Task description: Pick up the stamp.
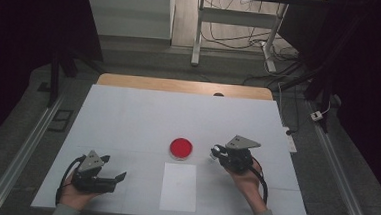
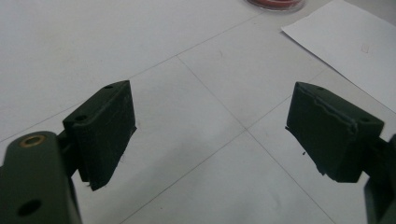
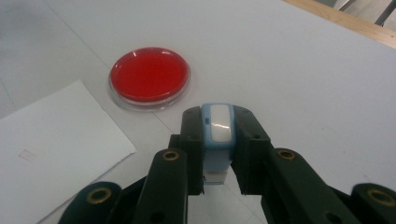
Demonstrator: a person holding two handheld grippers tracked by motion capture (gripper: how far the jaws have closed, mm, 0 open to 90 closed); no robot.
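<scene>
A red round dish with a clear rim (image 1: pixel 181 148) (image 3: pixel 150 74) lies near the middle of the white table (image 1: pixel 143 114). My right gripper (image 1: pixel 217 152) (image 3: pixel 218 122) sits just right of the dish, shut on a small light-blue object with a white face (image 3: pixel 218 125). The object stands upright between the jaws. My left gripper (image 1: pixel 114 167) (image 2: pixel 210 126) rests low at the front left, open wide, with bare table between its pads (image 2: pixel 109 126). The dish's edge (image 2: pixel 275 3) peeks in at the top of the left gripper view.
A white sheet of paper (image 1: pixel 179 187) (image 3: pixel 51 149) (image 2: pixel 355 42) lies flat in front of the dish, between the two hands. The table's far edge is a wooden strip (image 1: pixel 185 86). Beyond it stand table legs and cables on the floor (image 1: pixel 242 40).
</scene>
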